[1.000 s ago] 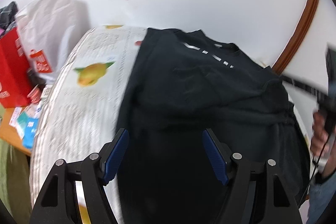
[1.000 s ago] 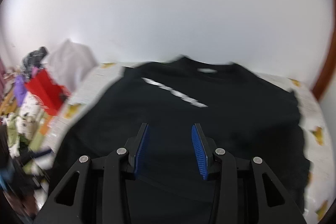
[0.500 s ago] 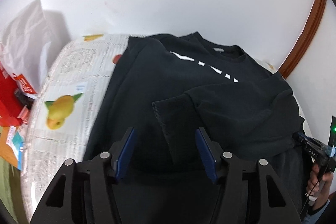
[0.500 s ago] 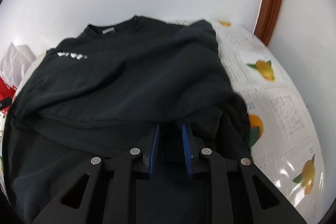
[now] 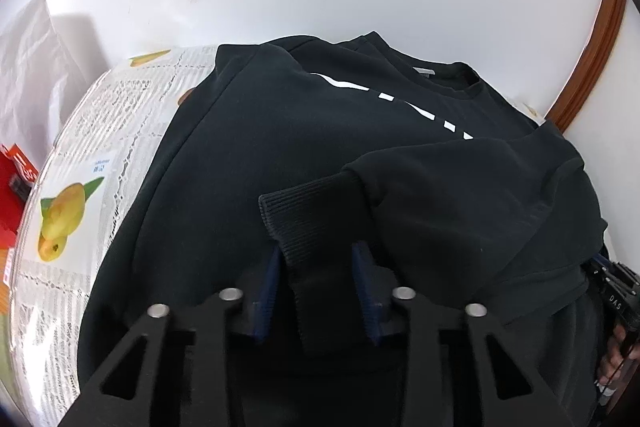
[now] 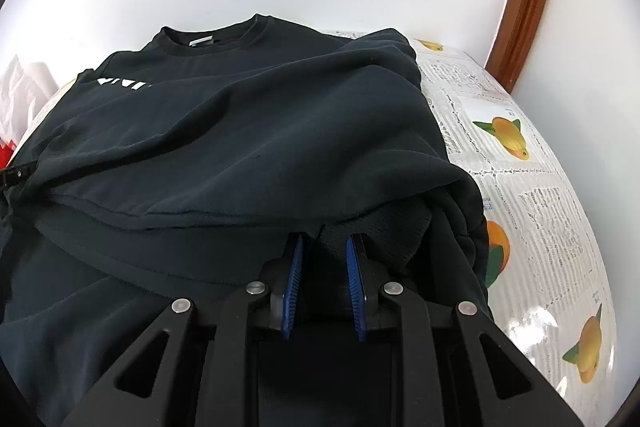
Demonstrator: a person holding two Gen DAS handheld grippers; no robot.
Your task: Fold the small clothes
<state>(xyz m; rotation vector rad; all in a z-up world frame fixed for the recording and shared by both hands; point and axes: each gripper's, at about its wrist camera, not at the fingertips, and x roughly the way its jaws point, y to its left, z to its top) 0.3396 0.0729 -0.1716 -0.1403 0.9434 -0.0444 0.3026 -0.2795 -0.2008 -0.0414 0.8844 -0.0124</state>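
Sweatshirt point(image 5: 280, 147) covers most of the fruit-print tablecloth point(image 5: 100, 131); left gripper point(image 5: 316, 259) has just closed onto its ribbed cuff point(image 5: 308, 223), right gripper point(image 6: 323, 247) pinches its near hem; white lettering unreadable.

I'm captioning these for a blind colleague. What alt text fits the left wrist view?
The left gripper, its jaws just closing, has a black sweatshirt's ribbed cuff between its blue pads. The sweatshirt lies spread on a fruit-print tablecloth, one sleeve folded across its front, with a white wall behind.
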